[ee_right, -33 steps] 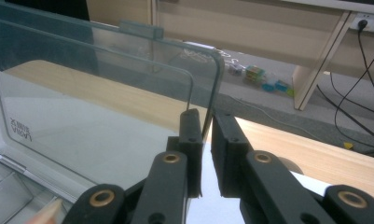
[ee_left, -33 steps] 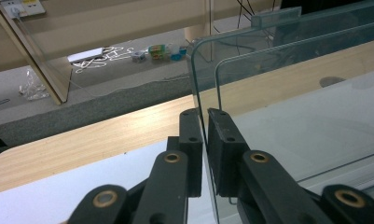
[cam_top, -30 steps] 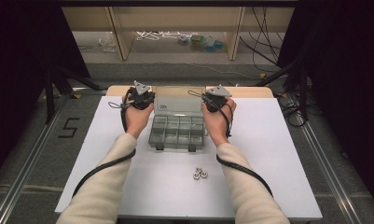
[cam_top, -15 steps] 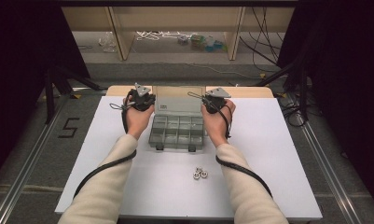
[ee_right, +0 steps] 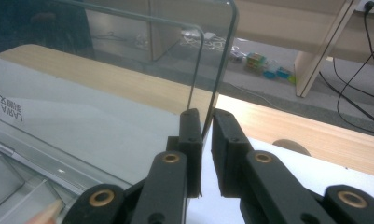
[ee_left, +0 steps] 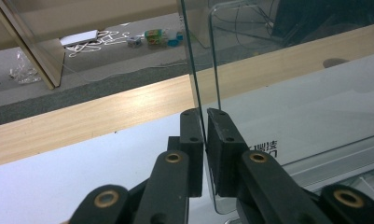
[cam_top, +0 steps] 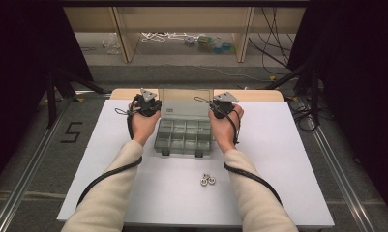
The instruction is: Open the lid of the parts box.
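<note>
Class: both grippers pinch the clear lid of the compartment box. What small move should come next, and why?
Probably tip the lid further back, then release: left gripper and right gripper clamp its side edges, it stands upright, and three small metal parts wait nearby.

Both forearms reached far; left gripper [cam_top: 149, 104] and right gripper [cam_top: 219, 105] were level, jaws nearly closed, pinching.

You are looking at three small silver metal rings [cam_top: 207, 180] lying clustered on the white tabletop [cam_top: 288, 159]; behind it, tangled white cables [cam_top: 165, 36] are lying on the grey floor between pale wooden shelf uprights [cam_top: 125, 34].
</note>
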Available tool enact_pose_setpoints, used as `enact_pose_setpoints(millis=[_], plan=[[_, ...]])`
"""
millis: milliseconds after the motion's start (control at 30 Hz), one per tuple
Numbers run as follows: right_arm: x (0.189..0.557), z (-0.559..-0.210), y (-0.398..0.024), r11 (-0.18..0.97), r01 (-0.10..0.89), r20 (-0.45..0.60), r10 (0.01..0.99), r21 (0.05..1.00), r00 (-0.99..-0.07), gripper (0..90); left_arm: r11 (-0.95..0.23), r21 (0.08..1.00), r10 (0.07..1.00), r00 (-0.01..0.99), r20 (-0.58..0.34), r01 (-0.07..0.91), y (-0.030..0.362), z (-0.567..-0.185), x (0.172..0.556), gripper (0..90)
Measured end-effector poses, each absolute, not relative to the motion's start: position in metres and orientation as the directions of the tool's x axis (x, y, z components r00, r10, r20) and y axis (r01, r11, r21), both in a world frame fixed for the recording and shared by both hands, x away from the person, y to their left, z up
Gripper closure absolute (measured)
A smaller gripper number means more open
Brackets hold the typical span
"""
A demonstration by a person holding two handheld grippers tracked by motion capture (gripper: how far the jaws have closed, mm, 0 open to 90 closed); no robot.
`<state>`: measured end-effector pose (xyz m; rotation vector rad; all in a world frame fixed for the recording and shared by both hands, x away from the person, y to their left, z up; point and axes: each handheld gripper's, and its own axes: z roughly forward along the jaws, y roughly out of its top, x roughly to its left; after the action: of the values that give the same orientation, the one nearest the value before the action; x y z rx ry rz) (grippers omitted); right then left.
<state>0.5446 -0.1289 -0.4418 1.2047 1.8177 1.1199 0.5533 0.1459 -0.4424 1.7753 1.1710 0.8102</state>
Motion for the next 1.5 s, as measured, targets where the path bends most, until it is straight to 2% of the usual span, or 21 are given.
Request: enact_pose_setpoints(millis=[500,733,833,1100,1133,1167,1500], plan=[[0.545,-0.450,-0.129,0.201,0.387,-0.061,0.936,0.900,-0.345,82.7,-0.232,0.892,0.924,0.375,0.078,0.387,0.146,-0.447,0.555,84.7],[0.545,-0.452,-0.129,0.210,0.394,-0.067,0.936,0.895,-0.346,82.4,-0.205,0.882,0.935,0.352,0.048,0.425,0.144,-0.451,0.554,84.6],[0.545,-0.453,-0.128,0.212,0.403,-0.067,0.936,0.890,-0.346,82.3,-0.239,0.878,0.928,0.364,0.081,0.414,0.146,-0.452,0.555,84.5],[0.546,-0.455,-0.130,0.225,0.412,-0.072,0.932,0.883,-0.355,81.9,-0.227,0.869,0.931,0.361,0.060,0.441,0.144,-0.455,0.554,84.2],[0.546,-0.455,-0.130,0.222,0.416,-0.068,0.933,0.882,-0.354,81.9,-0.264,0.871,0.917,0.388,0.093,0.414,0.146,-0.455,0.557,84.0],[0.547,-0.455,-0.130,0.223,0.417,-0.069,0.933,0.881,-0.352,81.9,-0.251,0.862,0.926,0.369,0.081,0.440,0.145,-0.455,0.554,83.9],[0.549,-0.457,-0.132,0.226,0.441,-0.062,0.933,0.869,-0.355,80.4,-0.279,0.854,0.914,0.394,0.097,0.438,0.144,-0.460,0.557,82.7]])
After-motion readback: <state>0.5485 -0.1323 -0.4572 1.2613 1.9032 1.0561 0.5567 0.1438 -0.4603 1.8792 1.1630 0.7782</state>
